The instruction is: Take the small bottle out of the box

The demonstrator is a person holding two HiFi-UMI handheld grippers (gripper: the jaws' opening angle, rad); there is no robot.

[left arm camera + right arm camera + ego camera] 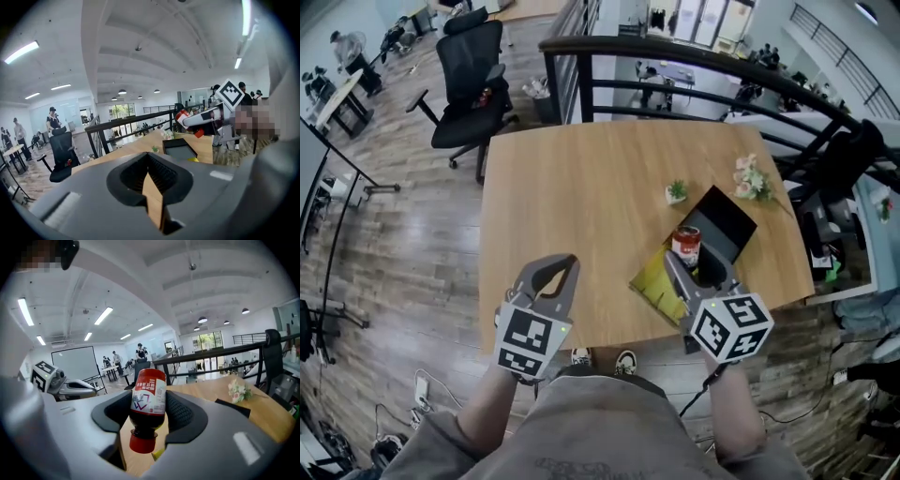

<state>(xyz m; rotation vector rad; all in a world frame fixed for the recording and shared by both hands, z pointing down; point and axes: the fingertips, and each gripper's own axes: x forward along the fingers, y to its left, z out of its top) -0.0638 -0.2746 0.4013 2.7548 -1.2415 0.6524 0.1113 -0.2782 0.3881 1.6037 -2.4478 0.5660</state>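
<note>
Right gripper view: right hand-held gripper [150, 420] clamps the small bottle [149, 392] over the box [724, 223]; left hand-held gripper [149, 164] closed, empty.

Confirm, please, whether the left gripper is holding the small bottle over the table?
Not quite: the right gripper holds the bottle over the table, not the left gripper. The right gripper view shows it clamped between that gripper's fingers.
</note>
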